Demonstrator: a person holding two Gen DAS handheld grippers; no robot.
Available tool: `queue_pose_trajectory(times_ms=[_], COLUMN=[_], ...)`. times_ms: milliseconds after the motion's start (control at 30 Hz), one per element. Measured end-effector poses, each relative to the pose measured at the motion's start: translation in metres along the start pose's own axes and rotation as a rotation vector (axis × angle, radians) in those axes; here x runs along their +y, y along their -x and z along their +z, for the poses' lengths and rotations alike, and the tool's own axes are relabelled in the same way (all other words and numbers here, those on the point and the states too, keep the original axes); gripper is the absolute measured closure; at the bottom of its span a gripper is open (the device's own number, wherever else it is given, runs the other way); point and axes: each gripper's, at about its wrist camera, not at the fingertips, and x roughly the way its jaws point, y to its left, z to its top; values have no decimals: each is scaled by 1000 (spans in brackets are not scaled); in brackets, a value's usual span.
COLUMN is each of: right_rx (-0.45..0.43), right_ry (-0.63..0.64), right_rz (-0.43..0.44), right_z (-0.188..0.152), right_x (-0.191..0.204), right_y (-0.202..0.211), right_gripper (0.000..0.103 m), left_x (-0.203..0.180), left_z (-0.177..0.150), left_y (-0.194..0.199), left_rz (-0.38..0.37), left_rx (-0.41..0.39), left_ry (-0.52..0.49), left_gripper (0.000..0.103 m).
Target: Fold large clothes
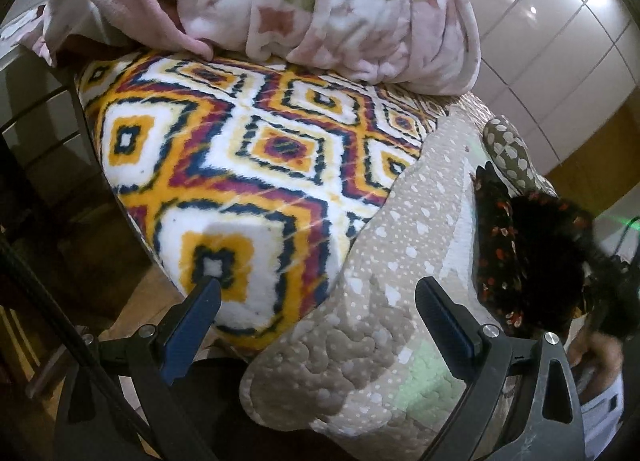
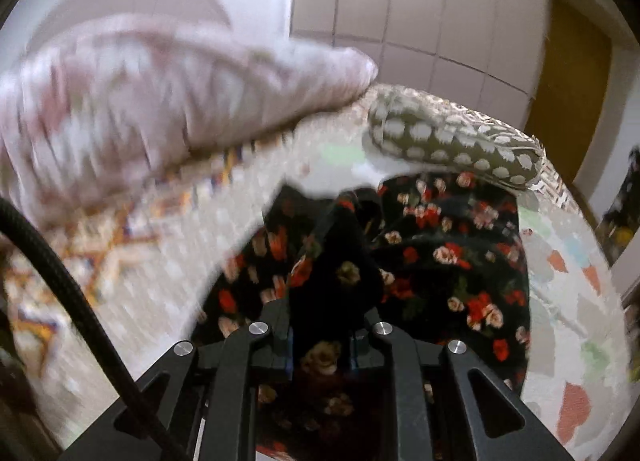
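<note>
A black garment with red and pink flowers (image 2: 448, 257) lies bunched on the bed. In the left wrist view it shows at the right edge (image 1: 520, 245), partly blurred. My right gripper (image 2: 324, 337) is shut on a fold of this garment, which drapes over and hides its fingertips. My left gripper (image 1: 320, 289) is open and empty, hovering over the beige quilted bedspread (image 1: 400, 261), to the left of the garment.
A bright diamond-patterned blanket (image 1: 240, 149) covers the left of the bed. A pink floral blanket (image 1: 320, 5) is heaped at the back. An olive spotted pillow (image 2: 452, 145) lies behind the garment. A black cable (image 2: 80, 301) runs at the left.
</note>
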Motion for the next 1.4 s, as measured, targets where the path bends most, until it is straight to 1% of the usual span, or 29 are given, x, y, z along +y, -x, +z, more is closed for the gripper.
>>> queue_pose_trajectory(times_ms=[67, 100, 133, 200, 267, 300, 333, 367, 400, 433, 467, 600, 633, 667, 700, 767, 800, 833, 900, 933, 1033, 1067, 1100, 1133, 1167, 1200, 1267, 1333, 1400], right_rx=[-34, -26, 4, 94, 209, 225, 210, 208, 222, 234, 237, 203, 178, 158, 138, 135, 156, 197, 272, 297, 325, 344, 375, 393, 395, 383, 345, 289, 242], right_ry=[-3, 15, 50, 109, 125, 120, 106, 92, 79, 80, 94, 142, 150, 155, 156, 151, 139, 120, 81, 72, 151, 180, 189, 176, 161, 134, 22, -94, -155], right_rz=[55, 76, 86, 82, 95, 108, 126, 154, 196, 230, 248, 325, 312, 283, 237, 172, 149, 134, 107, 78, -106, -173, -197, -178, -166, -144, -85, -14, 20], right_z=[4, 2, -6, -25, -49, -55, -57, -54, -50, -44, -38, -14, -3, 5, 19, 36, 43, 48, 52, 52, 49, 45, 39, 34, 33, 35, 47, 61, 70], right_x=[7, 13, 23, 37, 40, 38, 36, 35, 34, 35, 35, 28, 24, 21, 18, 19, 18, 19, 21, 24, 31, 32, 31, 27, 24, 20, 7, -4, -6], right_y=[9, 7, -1, -27, -58, -64, -62, -57, -53, -46, -36, 10, 20, 26, 24, 8, -7, -28, -66, -84, -125, -135, -146, -150, -148, -143, -126, -110, -102], right_gripper=[83, 83, 83, 82, 77, 77, 76, 66, 51, 46, 43, 43, 43, 40, 34, 29, 29, 29, 29, 29, 29, 29, 39, 52, 75, 83, 86, 86, 86], left_x=[-2, -3, -4, -7, -10, -11, -12, -13, -14, -15, -15, -15, -14, -13, -13, -13, -13, -14, -16, -17, -18, -18, -18, -17, -17, -16, -14, -15, -17], left_z=[-1, -1, -2, -4, -6, -6, -6, -6, -5, -5, -5, -5, -5, -4, -4, -4, -5, -6, -8, -8, -8, -8, -8, -8, -8, -8, -8, -8, -8], left_y=[-1, -2, -3, -4, -2, -1, 0, 0, -1, -1, -2, -5, -7, -9, -10, -14, -15, -17, -18, -18, -19, -19, -19, -20, -21, -22, -24, -27, -29], left_rz=[0, 0, -2, -6, -9, -11, -13, -14, -13, -17, -23, -23, -24, -25, -27, -33, -36, -37, -39, -40, -41, -41, -43, -44, -45, -45, -46, -47, -49], left_rx=[2, 5, 9, 16, 14, 12, 10, 8, 8, 10, 12, 10, 11, 13, 16, 26, 31, 35, 40, 41, 41, 41, 42, 43, 44, 45, 50, 54, 59], left_ry=[-7, -7, -8, -12, -23, -28, -33, -37, -39, -39, -38, -46, -44, -39, -35, -32, -35, -38, -46, -50, -56, -57, -59, -60, -60, -59, -53, -54, -61], left_gripper=[5, 5, 5, 5, 5, 5, 5, 5, 5, 5, 5, 5, 5, 5, 5, 5, 5, 5, 5, 5, 5, 5, 5, 5, 5, 5, 5, 5, 5])
